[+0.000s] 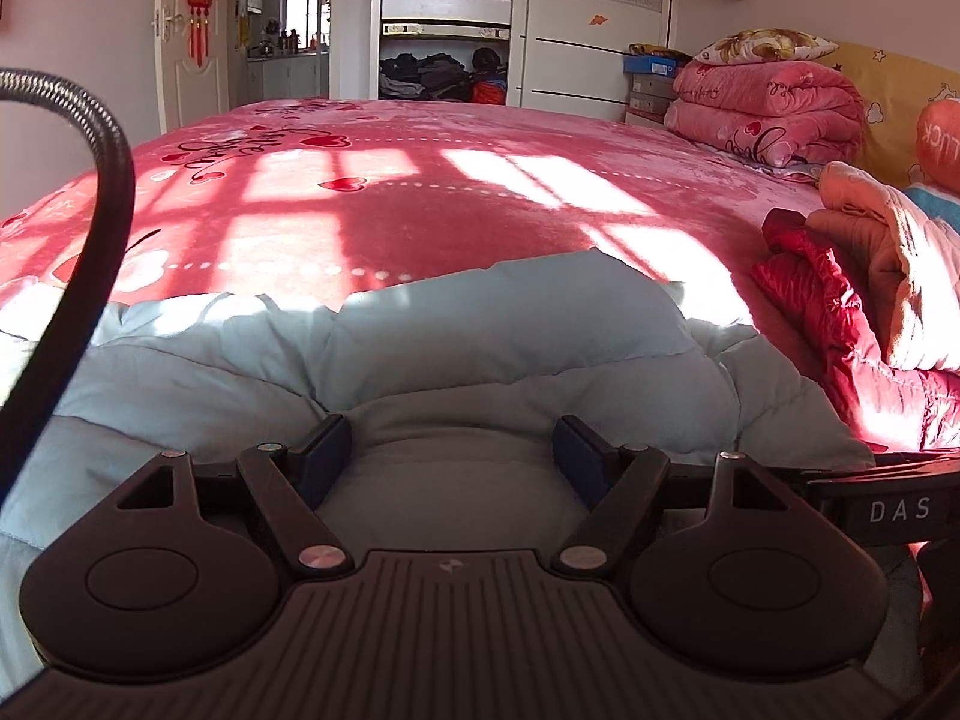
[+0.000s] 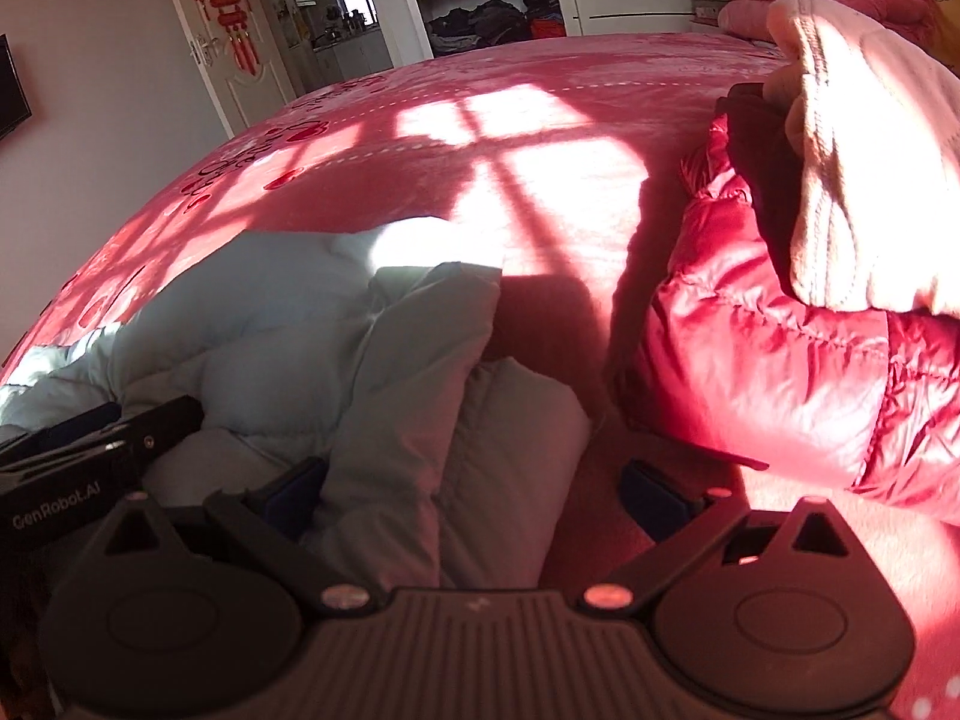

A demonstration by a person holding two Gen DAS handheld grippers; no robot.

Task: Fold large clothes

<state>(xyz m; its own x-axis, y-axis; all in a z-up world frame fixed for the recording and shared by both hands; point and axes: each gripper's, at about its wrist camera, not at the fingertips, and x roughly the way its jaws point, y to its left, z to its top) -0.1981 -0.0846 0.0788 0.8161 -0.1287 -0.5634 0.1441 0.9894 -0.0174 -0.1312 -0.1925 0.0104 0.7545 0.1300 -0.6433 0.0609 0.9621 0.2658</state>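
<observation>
I see a bed (image 1: 372,204) under a pink heart-print blanket, sun patches across it. On it: pale blue puffer jacket (image 1: 420,354) at near edge, red puffer jacket (image 2: 750,354) to its right, beige garment (image 2: 858,168) atop the red, folded pink quilts (image 1: 768,108) far right.

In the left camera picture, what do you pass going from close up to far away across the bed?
Left tool → pale blue puffy jacket → sunlit pink bedspread → open wardrobe shelves with clothes.

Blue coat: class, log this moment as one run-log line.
phase: folding | left tongs: open over blue coat | right tongs: open at coat's edge | red coat: aside on bed
</observation>
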